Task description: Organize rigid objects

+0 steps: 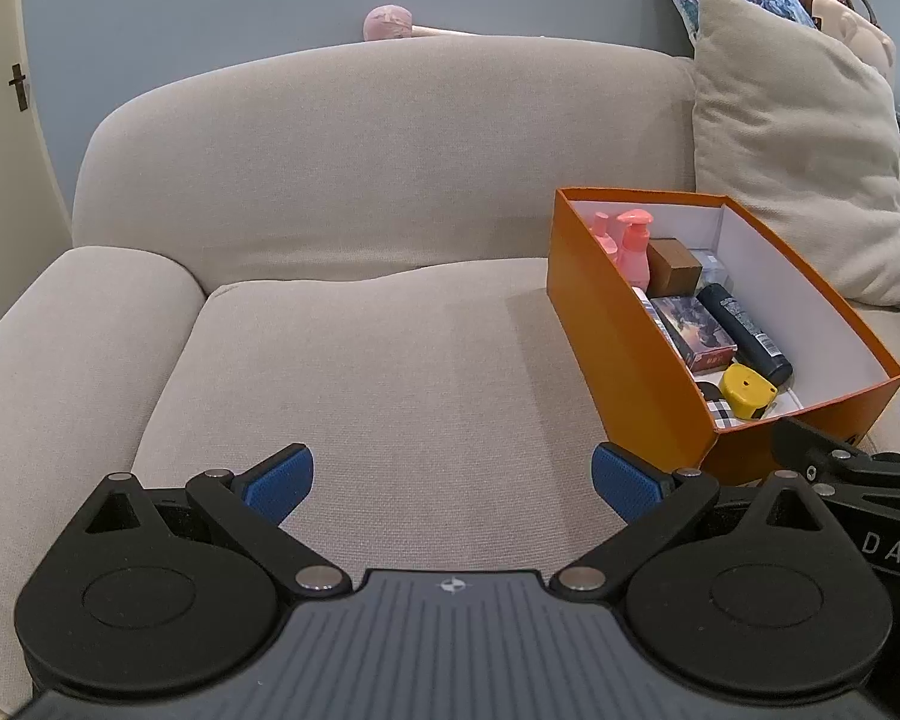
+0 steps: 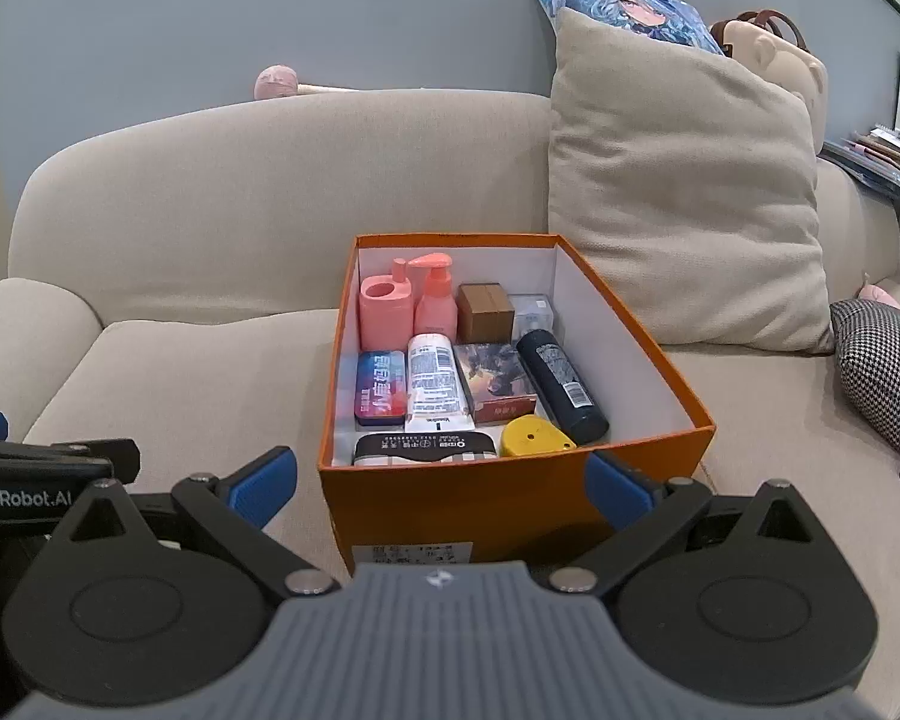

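Two handheld grippers are hovering over a beige sofa [image 1: 390,360], both with jaws spread wide and holding nothing. The left gripper [image 1: 453,483] is facing a bare stretch of seat cushion, open room running from the armrest [image 1: 90,312] across to the orange box [image 1: 642,384], which is sitting on the seat at the right, near a beige cushion [image 1: 798,144]. The right gripper [image 2: 441,489] is pointing straight at the box's near wall [image 2: 480,504], its blue pads [image 2: 264,489] flanking the box's front corners without touching.

Inside the box, items are lying packed toward the left and back, leaving a strip of white floor free along the right wall. The right wrist view is showing what the left one hides behind the box's side: a pink holder [image 2: 385,312], a pump bottle [image 2: 435,300], a brown carton [image 2: 486,312], a blue tin [image 2: 381,387], a white tube [image 2: 435,387], a printed pack [image 2: 495,384], a dark bottle [image 2: 561,384], a yellow object [image 2: 534,437] and a checked case [image 2: 423,449]. It is also catching a houndstooth pillow [image 2: 882,372] and stacked books [image 2: 882,156] at the right edge.
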A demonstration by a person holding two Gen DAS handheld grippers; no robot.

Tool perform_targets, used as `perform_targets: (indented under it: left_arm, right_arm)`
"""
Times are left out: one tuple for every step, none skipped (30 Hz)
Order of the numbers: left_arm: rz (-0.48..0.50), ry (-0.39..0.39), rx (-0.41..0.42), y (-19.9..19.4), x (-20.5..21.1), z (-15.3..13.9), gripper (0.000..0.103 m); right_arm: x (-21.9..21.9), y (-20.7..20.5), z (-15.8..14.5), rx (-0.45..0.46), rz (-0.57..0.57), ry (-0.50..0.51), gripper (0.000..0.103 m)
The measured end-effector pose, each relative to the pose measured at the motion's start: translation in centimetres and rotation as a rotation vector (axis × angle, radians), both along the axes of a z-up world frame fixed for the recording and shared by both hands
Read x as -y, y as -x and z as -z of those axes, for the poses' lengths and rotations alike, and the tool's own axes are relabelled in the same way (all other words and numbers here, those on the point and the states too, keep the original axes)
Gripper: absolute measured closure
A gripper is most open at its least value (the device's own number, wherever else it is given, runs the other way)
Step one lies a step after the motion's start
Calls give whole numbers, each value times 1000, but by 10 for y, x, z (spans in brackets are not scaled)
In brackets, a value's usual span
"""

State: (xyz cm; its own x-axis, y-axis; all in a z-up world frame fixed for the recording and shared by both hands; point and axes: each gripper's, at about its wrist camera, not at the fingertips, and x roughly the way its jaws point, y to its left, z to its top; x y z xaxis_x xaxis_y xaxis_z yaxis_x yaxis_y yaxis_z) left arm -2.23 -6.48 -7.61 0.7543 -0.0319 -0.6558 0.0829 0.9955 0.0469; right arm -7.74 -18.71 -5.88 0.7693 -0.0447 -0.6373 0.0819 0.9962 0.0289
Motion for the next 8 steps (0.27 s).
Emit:
perform_targets:
  left_arm:
    - [0,0,0,0,0,0,0]
    - [0,1,0,0,0,0,0]
    - [0,2,1,0,0,0,0]
    - [-1,3,1,1,0,0,0]
    - [-1,5,2,1,0,0,0]
    - [-2,5,1,1,0,0,0]
    - [-1,5,1,1,0,0,0]
    - [-1,6,1,1,0,0,0]
  right_arm:
    - [0,0,0,0,0,-1,2]
    - [0,0,0,-1,0,0,2]
    - [0,0,0,-1,0,0,2]
    - [-1,0,0,-1,0,0,2]
    - [-1,0,0,-2,0,1,2]
    - [-1,0,0,-2,0,1,2]
    - [-1,0,0,-2,0,2,2]
    - [-2,0,1,-2,0,2,2]
